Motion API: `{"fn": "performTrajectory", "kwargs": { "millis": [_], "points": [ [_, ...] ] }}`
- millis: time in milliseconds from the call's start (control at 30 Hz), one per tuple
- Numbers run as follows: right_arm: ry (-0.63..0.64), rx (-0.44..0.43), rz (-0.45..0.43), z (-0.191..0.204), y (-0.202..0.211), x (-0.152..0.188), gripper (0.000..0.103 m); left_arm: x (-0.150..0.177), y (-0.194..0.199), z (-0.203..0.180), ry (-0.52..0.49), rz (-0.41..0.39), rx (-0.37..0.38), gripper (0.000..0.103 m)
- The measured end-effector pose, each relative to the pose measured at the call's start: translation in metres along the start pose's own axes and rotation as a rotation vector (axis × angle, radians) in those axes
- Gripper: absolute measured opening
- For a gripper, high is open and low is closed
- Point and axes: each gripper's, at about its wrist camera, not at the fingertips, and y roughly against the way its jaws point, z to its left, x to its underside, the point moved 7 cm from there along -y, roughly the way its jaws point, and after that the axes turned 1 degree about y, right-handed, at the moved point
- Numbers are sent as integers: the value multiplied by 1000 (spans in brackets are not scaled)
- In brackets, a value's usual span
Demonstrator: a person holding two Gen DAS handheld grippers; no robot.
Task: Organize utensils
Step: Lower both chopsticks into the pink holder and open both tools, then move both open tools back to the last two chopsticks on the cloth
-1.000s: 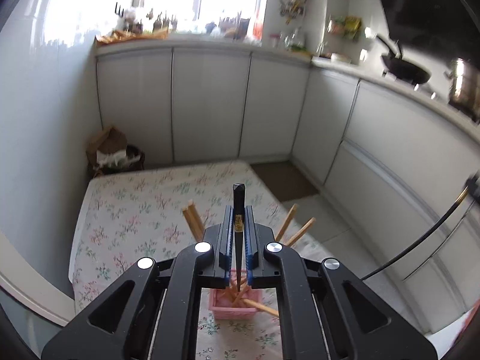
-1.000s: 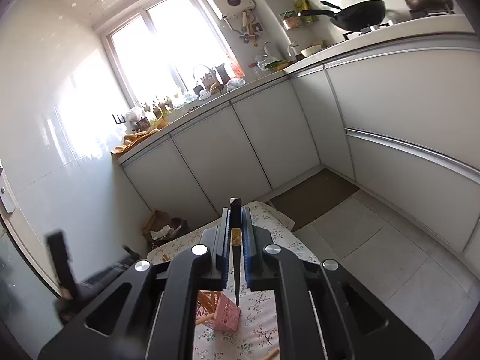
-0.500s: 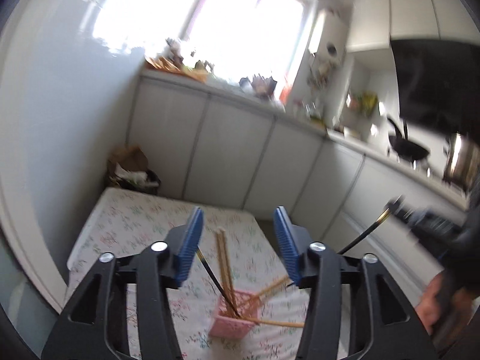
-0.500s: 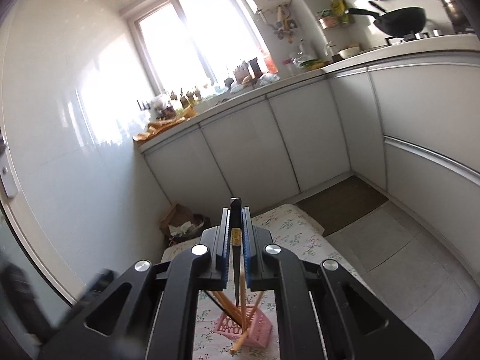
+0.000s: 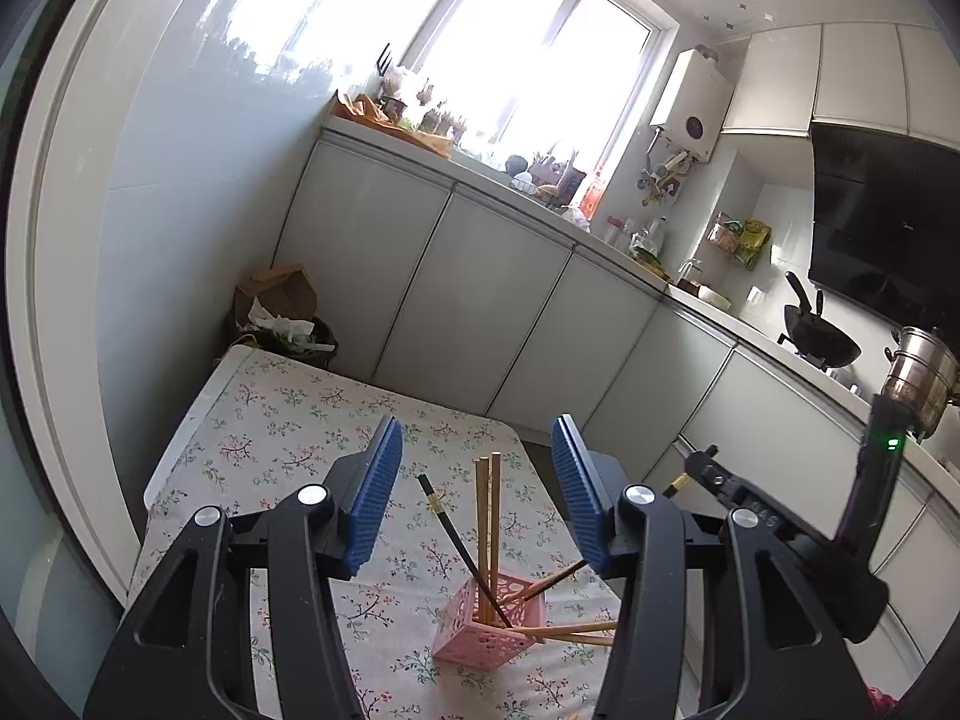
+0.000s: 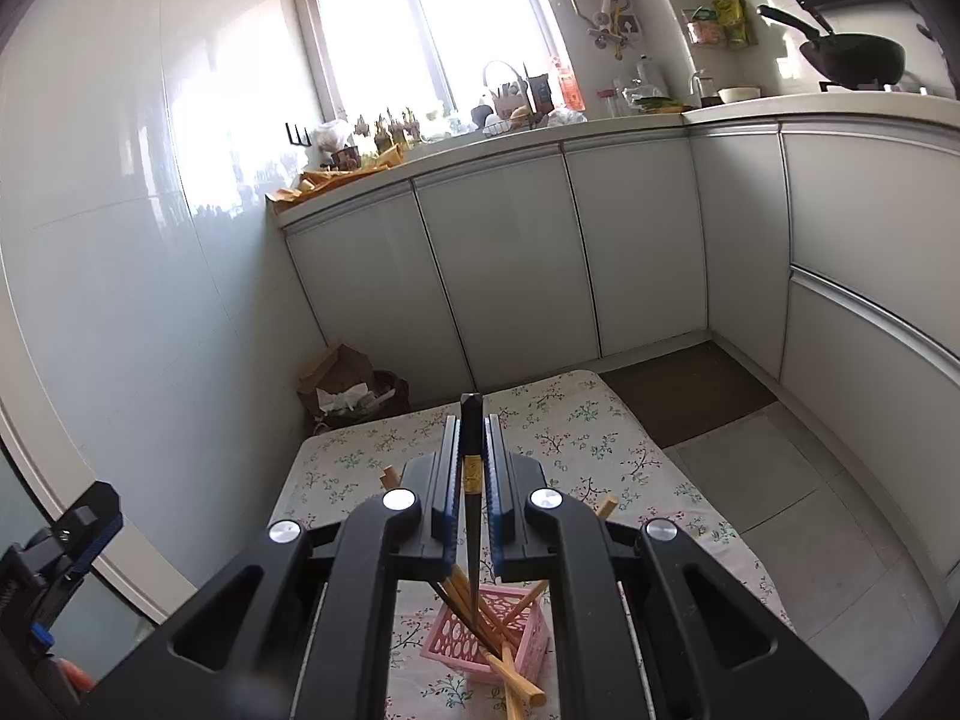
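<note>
A pink perforated holder (image 5: 492,624) stands on the floral tablecloth (image 5: 288,420) with several wooden chopsticks (image 5: 486,516) and a black chopstick (image 5: 462,552) leaning in it. My left gripper (image 5: 477,480) is open and empty above the holder. My right gripper (image 6: 473,456) is shut on a second black chopstick (image 6: 471,450), held upright with its tip down in the holder (image 6: 486,642). The right gripper also shows at the right of the left wrist view (image 5: 720,480).
The table stands against a white tiled wall (image 5: 150,210). White cabinets (image 6: 510,264) run behind and to the right. A bin with cardboard (image 5: 282,312) sits past the table's far end. A wok (image 5: 822,342) and steel pot (image 5: 918,372) stand on the counter.
My left gripper has opened and let go of its black chopstick, which now leans in the holder, and has risen. My right gripper has brought its chopstick down over the holder.
</note>
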Motion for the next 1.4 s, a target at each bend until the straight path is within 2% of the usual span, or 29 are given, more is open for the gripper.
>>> {"fn": "performTrajectory", "kwargs": {
  "millis": [100,133,233,400,467,567,633,767,800,833,967,1100,1200,1300,1400],
  "points": [
    [14,-1,61,1,-16,11,18,1,2,-1,-11,9,3,49],
    [10,0,68,0,-19,13,26,1,3,-1,-11,9,3,49],
    [-9,-1,67,-6,-13,15,28,0,5,-1,-16,14,10,49],
    [-36,2,28,-23,22,4,32,6,4,-10,-59,57,11,53],
    [-68,-2,18,-35,39,5,49,12,5,-15,-90,88,6,59],
    [-118,-11,4,-60,70,16,55,28,9,-21,-127,144,12,63],
    [-134,8,13,-78,86,32,56,42,13,-23,-148,181,17,64],
    [-167,80,103,-113,106,82,70,76,19,-23,-199,267,-7,83],
    [-169,99,126,-120,109,94,72,85,19,-23,-210,300,-4,91],
    [-170,116,149,-126,112,106,77,97,18,-24,-228,347,-2,94],
    [-173,177,236,-147,124,154,91,150,10,-30,-336,524,-21,96],
    [-155,240,285,-158,135,185,93,186,5,-40,-401,605,-24,96],
    [-117,298,282,-156,145,197,93,203,6,-47,-425,609,-34,96],
    [-76,312,281,-146,155,206,93,215,4,-59,-434,608,-24,96],
    [-69,331,271,-142,162,209,93,228,-4,-73,-491,620,-24,96]
  ]
}}
